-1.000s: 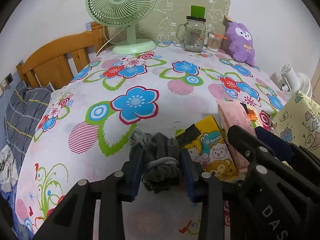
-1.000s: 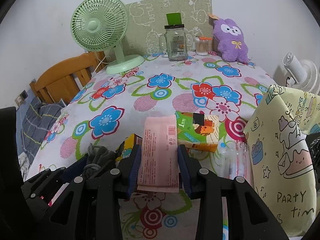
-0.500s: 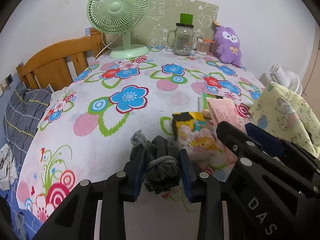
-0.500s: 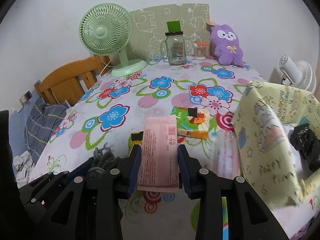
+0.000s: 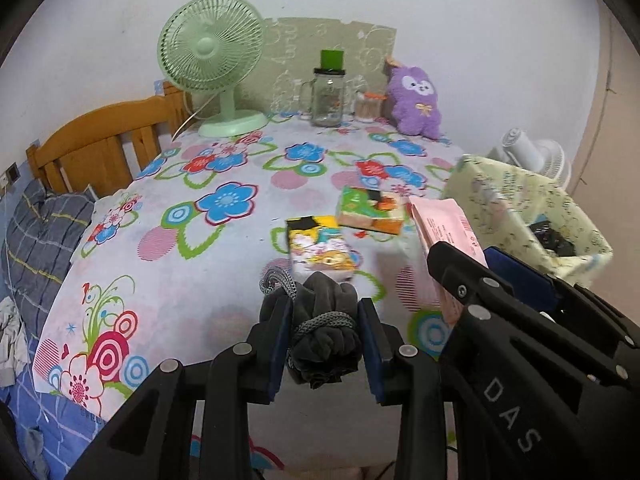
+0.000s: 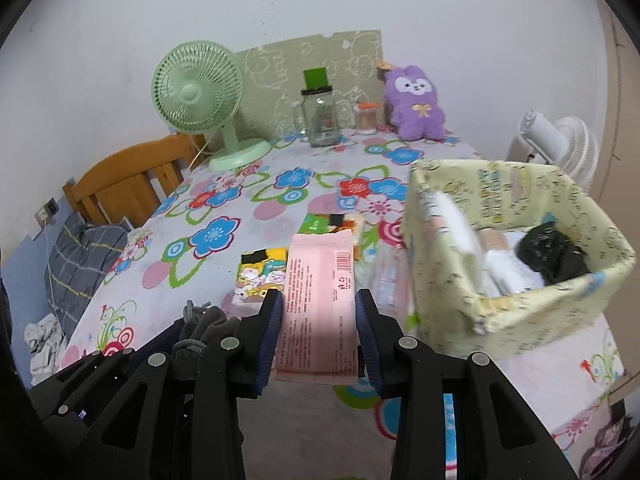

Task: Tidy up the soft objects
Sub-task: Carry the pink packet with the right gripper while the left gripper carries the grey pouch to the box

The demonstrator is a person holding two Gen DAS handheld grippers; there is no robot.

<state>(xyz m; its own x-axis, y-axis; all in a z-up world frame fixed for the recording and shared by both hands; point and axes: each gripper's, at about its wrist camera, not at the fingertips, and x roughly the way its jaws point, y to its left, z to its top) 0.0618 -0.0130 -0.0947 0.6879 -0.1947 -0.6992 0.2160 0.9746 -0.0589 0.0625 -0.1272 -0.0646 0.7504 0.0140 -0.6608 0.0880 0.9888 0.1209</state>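
Observation:
My left gripper (image 5: 323, 330) is shut on a dark grey cloth bundle (image 5: 326, 322) tied with a grey cord, held above the near edge of the flowered table. My right gripper (image 6: 318, 322) is shut on a flat pink packet (image 6: 320, 300), also raised; that packet also shows in the left wrist view (image 5: 444, 232). A pale yellow fabric basket (image 6: 452, 264) stands to the right, holding a black bundle (image 6: 552, 252) and white items. A yellow cartoon tissue pack (image 5: 320, 246) and a green-orange pack (image 5: 370, 210) lie on the table.
At the table's far end stand a green fan (image 5: 212, 60), a glass jar mug (image 5: 328, 94), a small jar (image 5: 366, 106) and a purple plush (image 5: 414, 100). A wooden headboard (image 5: 100, 148) and bedding are to the left, a white fan (image 6: 556, 144) to the right.
Both grippers have risen and pulled back from the table with their loads. The yellow basket has come more fully into view at the right, its inside now visible.

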